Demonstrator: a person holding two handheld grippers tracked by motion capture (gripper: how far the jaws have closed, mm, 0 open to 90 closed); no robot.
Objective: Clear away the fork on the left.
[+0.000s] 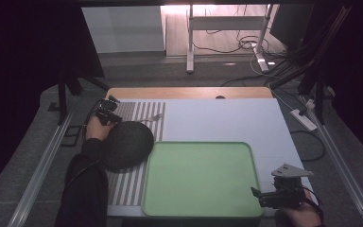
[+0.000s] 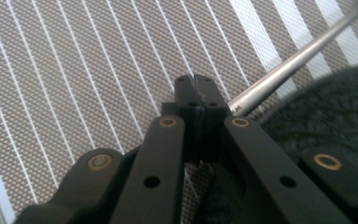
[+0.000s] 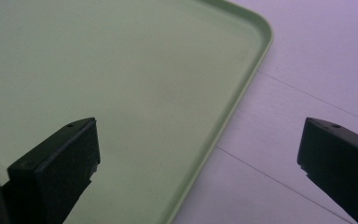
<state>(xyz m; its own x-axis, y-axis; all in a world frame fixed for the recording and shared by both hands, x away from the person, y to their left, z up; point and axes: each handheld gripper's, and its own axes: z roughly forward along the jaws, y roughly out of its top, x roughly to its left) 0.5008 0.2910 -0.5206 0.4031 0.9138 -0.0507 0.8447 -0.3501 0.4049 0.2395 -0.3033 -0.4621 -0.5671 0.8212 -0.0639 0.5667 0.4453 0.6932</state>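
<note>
At a table set with a striped placemat (image 1: 131, 189), the person's left gripper (image 1: 108, 113) is clenched at the near end of a slim metal utensil handle (image 2: 289, 65), beside a dark round plate (image 1: 125, 144). In the left gripper view the two black jaws meet tip to tip with no gap between them, and the end of the handle comes in at their right side, touching the right jaw; whether the metal is truly pinched between the pads or only lies against them cannot be told from here. The handle's long axis runs away from the jaws, up and to the right in that view; in the high view it stretches from the gripper toward the middle of the table, along the far edge of the plate. The utensil's working end (image 1: 157, 116) rests on the placemat's stripes, well apart from the green tray (image 1: 246, 151).

The left hand is plainly the nearer one. The right gripper (image 1: 264, 196) hovers at the tray's near right corner, far across the table from the utensil, its jaws released and spread wide with nothing between them. In the right gripper view they straddle the tray's rim (image 3: 242, 88) above the pale tabletop (image 3: 317, 56). Any lift would likely have to follow the handle's line, and a grip this close to its end could let the far end droop
</note>
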